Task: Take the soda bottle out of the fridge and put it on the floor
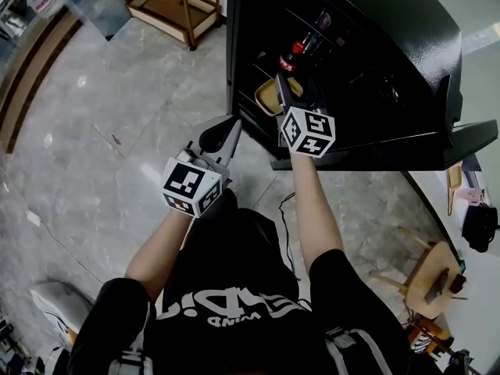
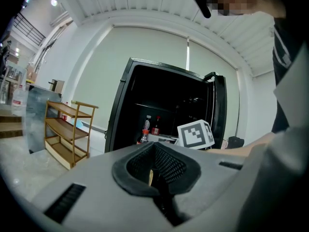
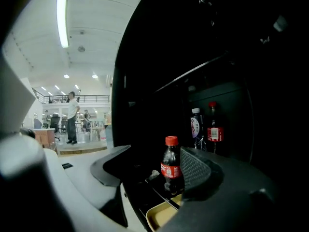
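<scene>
Right gripper (image 3: 153,170) is reaching into fridge (image 1: 375,22), jaws apart around bottle (image 3: 170,164) to grasp, maybe not touching; left gripper (image 2: 155,170) is idling closed, empty

We are looking at the soda bottle (image 3: 171,167) standing upright inside the fridge (image 1: 375,30), near the open front. It is a small bottle of dark cola, wearing a red cap and a red label, and it is looking full and sealed. The fridge is black and is standing with its door swung wide open on the floor (image 1: 117,131), which is showing pale grey, glossy, marbled tiles.
</scene>
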Demonstrator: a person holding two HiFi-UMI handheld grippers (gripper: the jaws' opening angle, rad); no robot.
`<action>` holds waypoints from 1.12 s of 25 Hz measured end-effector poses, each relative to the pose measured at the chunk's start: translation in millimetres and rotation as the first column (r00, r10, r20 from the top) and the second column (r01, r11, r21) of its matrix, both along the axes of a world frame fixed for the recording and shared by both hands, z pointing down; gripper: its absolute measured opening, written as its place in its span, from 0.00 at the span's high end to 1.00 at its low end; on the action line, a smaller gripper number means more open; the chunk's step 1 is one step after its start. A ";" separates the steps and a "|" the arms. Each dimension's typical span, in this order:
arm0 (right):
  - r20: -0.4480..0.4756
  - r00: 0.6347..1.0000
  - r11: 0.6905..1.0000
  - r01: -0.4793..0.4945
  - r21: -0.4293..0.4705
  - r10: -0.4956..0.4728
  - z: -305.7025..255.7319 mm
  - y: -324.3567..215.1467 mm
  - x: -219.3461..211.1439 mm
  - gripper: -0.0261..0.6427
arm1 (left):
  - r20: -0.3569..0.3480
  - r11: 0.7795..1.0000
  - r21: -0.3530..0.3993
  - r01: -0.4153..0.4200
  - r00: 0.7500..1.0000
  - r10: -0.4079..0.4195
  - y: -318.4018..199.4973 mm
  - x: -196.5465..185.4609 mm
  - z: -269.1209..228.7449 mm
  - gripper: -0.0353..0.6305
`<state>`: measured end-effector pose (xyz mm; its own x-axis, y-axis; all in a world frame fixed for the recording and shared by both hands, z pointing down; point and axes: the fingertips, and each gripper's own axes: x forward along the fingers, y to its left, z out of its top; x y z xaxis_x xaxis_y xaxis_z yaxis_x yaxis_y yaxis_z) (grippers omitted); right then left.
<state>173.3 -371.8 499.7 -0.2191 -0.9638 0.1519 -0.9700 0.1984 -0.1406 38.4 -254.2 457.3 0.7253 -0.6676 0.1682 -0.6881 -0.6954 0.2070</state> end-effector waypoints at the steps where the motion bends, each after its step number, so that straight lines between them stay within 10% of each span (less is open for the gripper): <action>1: 0.000 1.000 1.000 -0.010 -0.008 0.010 6.0 -7.8 3.1 0.49 | 0.003 1.000 -0.003 -0.003 1.000 0.003 -1.1 -0.2 3.5 0.94; 28: -0.100 0.995 0.993 -0.014 -0.120 0.002 81.4 -89.6 20.7 0.49 | 0.019 0.996 -0.083 0.012 1.000 -0.011 -5.7 -13.9 48.2 0.94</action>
